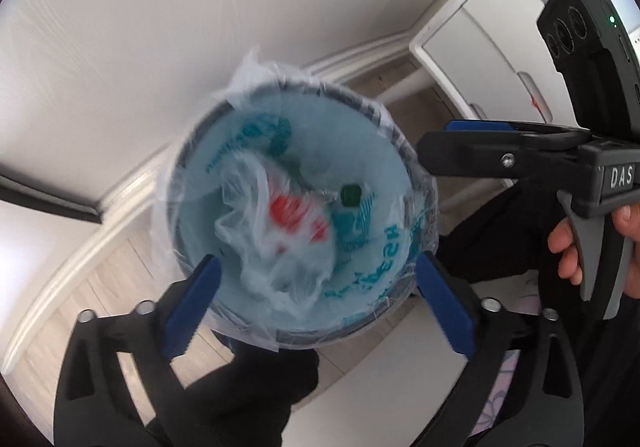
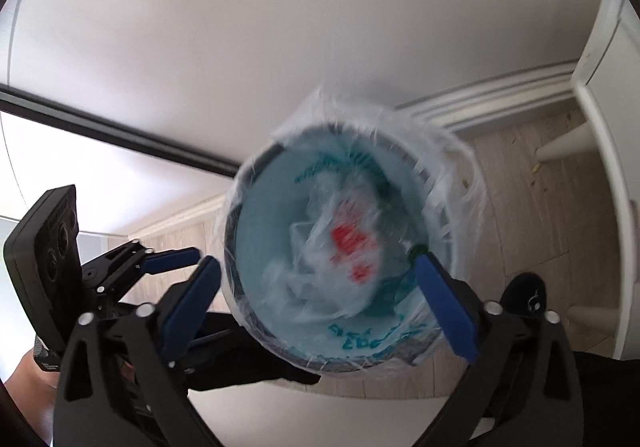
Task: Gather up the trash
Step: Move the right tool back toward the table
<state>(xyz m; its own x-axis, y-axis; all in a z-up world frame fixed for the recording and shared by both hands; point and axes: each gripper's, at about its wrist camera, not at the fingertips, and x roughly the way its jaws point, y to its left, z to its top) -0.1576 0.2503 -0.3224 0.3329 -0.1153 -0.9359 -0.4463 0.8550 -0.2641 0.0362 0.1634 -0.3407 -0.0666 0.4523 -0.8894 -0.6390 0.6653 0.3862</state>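
While upright, bin (image 1: 402, 163) mouth upward

Likely a home: wood-look floor (image 2: 516, 175), white skirting board (image 2: 492, 95), white cabinet (image 1: 484, 31), lined bin (image 1: 224, 119).

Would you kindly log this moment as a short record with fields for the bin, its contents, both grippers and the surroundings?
bin: round bin lined with a light blue plastic bag printed with teal lettering, seen from above
contents: crumpled clear plastic wrapper with red print; small dark green piece
left gripper: open above the bin, holding nothing
right gripper: open above the bin, holding nothing
surroundings: pale wood floor, white wall
image quality: motion-blurred
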